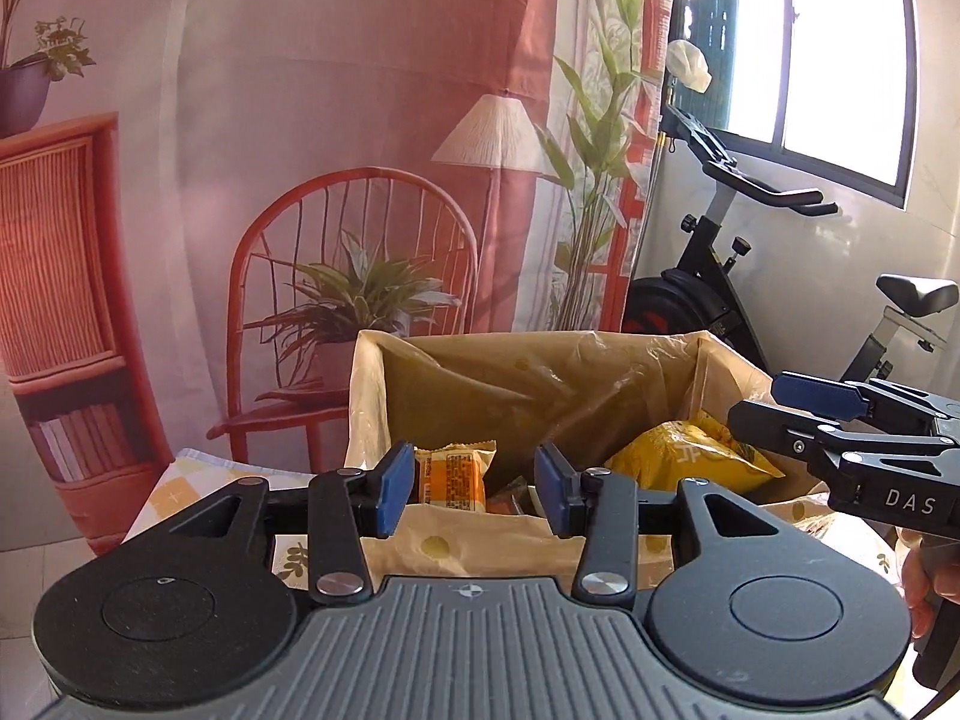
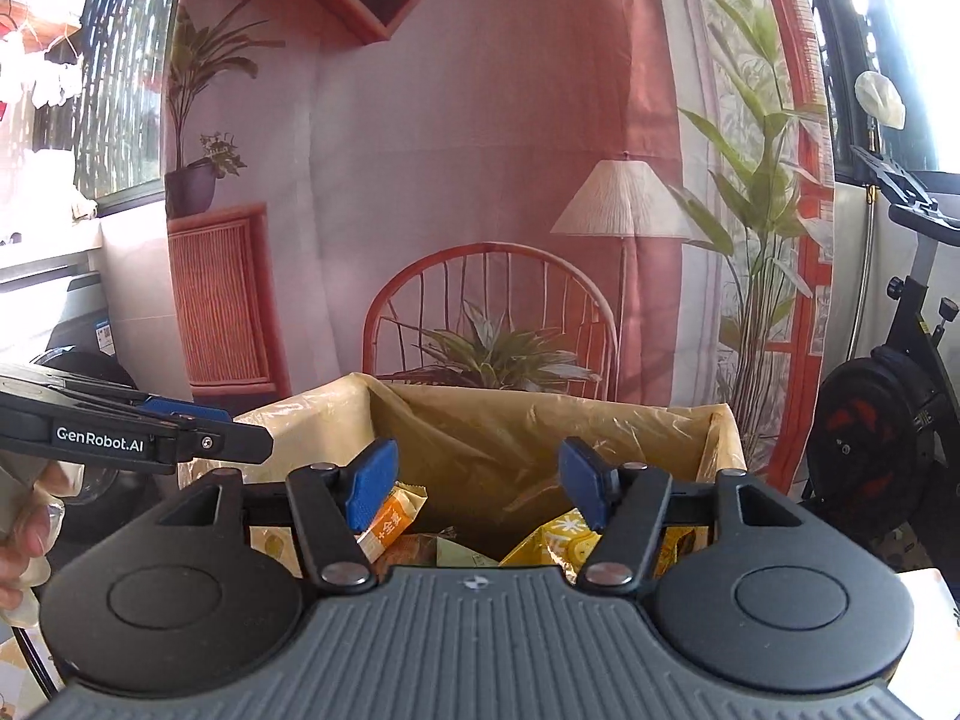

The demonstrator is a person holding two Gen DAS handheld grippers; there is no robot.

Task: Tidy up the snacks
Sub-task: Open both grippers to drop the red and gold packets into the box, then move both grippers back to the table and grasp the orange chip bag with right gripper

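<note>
Hovering over the lined box (image 1: 708, 360), the left tool (image 1: 474, 489) and right tool (image 2: 480, 483) gape, empty. Orange packet (image 1: 456, 474) and yellow bag (image 1: 690, 456) lie inside.

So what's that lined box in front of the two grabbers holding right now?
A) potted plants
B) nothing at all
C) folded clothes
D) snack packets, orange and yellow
D: the box holds an orange packet and a yellow packet, seen beyond the open left gripper and right gripper.
</note>
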